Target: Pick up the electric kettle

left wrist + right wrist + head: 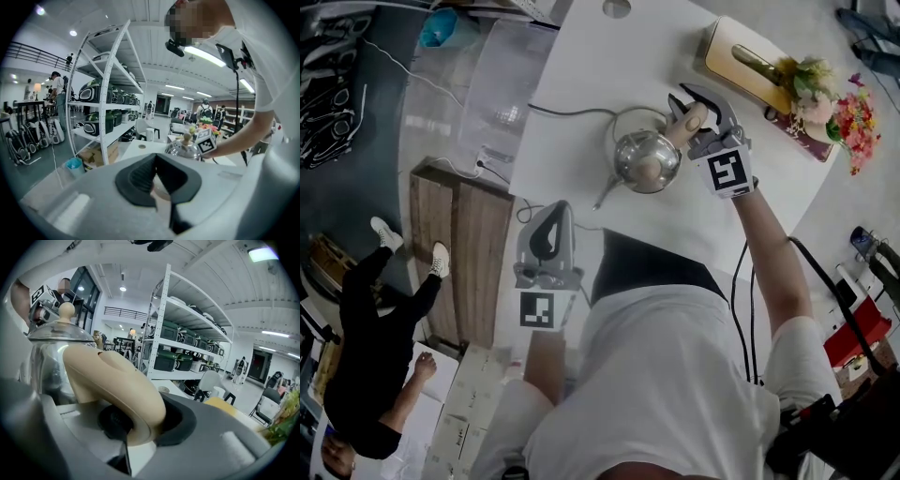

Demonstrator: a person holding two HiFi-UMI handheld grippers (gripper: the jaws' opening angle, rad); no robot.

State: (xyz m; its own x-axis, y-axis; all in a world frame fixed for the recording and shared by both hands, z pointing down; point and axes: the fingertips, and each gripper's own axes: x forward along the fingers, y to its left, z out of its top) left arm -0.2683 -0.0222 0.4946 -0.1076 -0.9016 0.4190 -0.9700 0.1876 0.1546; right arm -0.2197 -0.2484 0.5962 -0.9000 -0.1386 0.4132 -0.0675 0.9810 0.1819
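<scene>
A polished steel electric kettle (647, 161) with a beige knob and a beige handle (689, 122) stands on the white table (581, 66). My right gripper (694, 108) reaches in from the right with its jaws around that handle. In the right gripper view the handle (117, 385) fills the space between the dark pads of the right gripper (140, 425), and the kettle's body (44, 362) rises at the left. My left gripper (549, 225) hovers at the table's near edge, shut and holding nothing. From the left gripper (157, 159) the kettle (183, 147) shows farther off.
A wooden board (741, 56) and a bunch of flowers (834, 103) lie at the table's far right. A dark cable (567, 112) runs from the kettle's base to the left. White shelving with appliances (108, 93) stands beyond the table. A person in black (375, 309) stands on the floor at the left.
</scene>
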